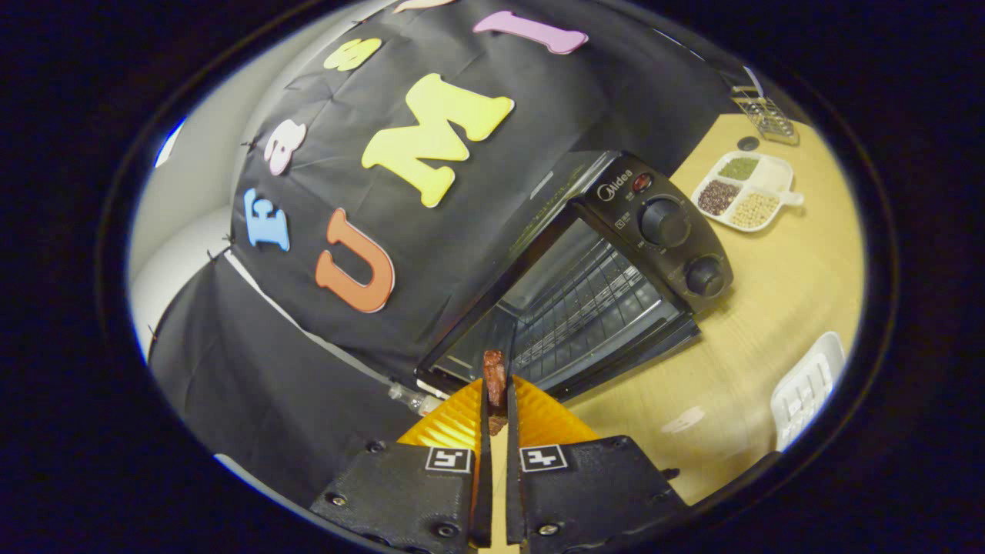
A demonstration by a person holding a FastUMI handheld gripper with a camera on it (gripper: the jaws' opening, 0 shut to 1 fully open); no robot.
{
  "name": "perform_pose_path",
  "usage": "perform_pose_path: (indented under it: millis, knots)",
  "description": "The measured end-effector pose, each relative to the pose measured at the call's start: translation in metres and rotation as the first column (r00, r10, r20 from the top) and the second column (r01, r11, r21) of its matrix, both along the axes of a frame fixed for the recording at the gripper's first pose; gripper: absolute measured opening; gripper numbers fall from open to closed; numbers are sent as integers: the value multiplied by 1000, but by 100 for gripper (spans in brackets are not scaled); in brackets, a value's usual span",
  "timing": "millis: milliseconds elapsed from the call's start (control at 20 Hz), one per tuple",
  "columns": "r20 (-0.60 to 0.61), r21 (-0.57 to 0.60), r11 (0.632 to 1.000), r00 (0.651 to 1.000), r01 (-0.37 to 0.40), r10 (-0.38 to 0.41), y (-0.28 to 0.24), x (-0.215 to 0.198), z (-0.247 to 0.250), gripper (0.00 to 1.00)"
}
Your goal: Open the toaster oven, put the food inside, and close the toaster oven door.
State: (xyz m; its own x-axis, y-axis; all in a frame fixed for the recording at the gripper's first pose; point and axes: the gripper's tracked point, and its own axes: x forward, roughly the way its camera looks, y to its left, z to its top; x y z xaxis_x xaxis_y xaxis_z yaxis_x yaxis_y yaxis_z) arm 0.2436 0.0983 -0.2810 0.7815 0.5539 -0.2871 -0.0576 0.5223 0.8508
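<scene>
Right now gripper (495, 396) sitting at bottom centre of frame, fingers clamping together on small reddish-brown food piece (493, 377), pinching it from both sides. Just beyond fingertips, toaster oven (654, 231) lying centre-right on wooden table (777, 308), door (616, 362) hanging open, wire rack (585, 308) showing inside. Divided dish of beans (742, 191) resting upper right, well apart from oven. White tray (808, 388) sitting lower right.

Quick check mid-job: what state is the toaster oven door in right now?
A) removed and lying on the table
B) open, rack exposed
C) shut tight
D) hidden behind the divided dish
B: the toaster oven door hangs open, baring the wire rack, while the fingers grip the food just ahead of it.
</scene>
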Motion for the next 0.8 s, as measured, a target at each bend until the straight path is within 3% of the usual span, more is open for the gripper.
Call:
perform_pose_path:
  millis: [400,500,700,800]
  knots:
    - [-27,35,994,994,106,-105,17,80,-41,10]
    - [4,-41,985,986,166,-166,11,93,-55,10]
    - [20,-128,974,983,186,-185,8,104,-69,12]
    - [17,-233,949,977,211,-213,-3,105,-81,16]
